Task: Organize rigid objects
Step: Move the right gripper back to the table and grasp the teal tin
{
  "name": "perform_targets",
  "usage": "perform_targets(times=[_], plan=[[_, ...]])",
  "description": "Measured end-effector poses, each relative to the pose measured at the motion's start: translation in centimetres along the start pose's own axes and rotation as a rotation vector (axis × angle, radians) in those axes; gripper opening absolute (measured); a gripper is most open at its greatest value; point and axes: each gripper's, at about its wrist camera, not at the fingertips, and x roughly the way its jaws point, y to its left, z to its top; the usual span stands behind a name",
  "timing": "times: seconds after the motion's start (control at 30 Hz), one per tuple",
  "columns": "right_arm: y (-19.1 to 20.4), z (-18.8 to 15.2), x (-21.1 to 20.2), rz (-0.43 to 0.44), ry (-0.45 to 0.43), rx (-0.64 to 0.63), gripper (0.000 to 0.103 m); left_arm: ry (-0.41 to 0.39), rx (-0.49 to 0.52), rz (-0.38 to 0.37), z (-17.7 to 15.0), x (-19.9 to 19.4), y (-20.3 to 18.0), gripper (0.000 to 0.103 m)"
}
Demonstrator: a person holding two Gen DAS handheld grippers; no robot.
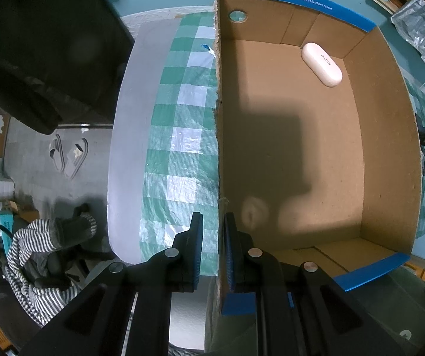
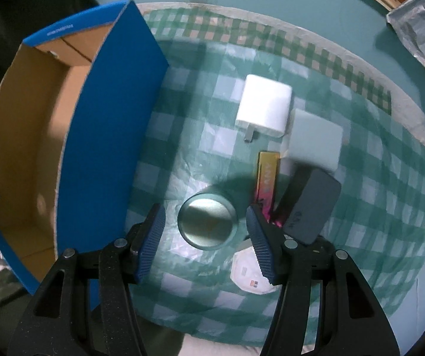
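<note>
My left gripper (image 1: 214, 252) is shut on the left wall of the cardboard box (image 1: 219, 136), one blue pad on each side of it. A white oval case (image 1: 321, 64) lies on the box floor at the far right corner. In the right wrist view the same blue-sided box (image 2: 105, 136) stands at the left. My right gripper (image 2: 206, 243) hangs open above a round tin (image 2: 207, 221), which sits between the blue pads with a gap on each side. Beyond it lie a white charger (image 2: 264, 105), a pale box (image 2: 316, 138), a gold-and-pink pack (image 2: 267, 184) and a dark grey case (image 2: 311, 204).
A white round packet (image 2: 249, 276) lies under the right finger. The green checked cloth (image 2: 182, 284) covers a round table whose edge curves close behind the objects. Beside the table, below, are sandals (image 1: 68, 155) and a striped garment (image 1: 34, 255).
</note>
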Motion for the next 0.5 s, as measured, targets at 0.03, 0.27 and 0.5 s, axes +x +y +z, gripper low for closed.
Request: perform_targets(times=[0.03,0.27,0.5], plan=[[0.0,0.0,0.2,-0.002,0.001,-0.001,0.058,0.001,0.0,0.001,0.0,0.0,0.0,0.014],[0.2,-0.3,2.0,-0.002,0.018,-0.01,0.058,0.004,0.004,0.007,-0.1,0.1,-0.1,0.014],[0.1,-0.3,3.4,-0.022,0.031,-0.013,0.049,0.004,0.003,0.009,-0.1,0.1,-0.2,0.014]])
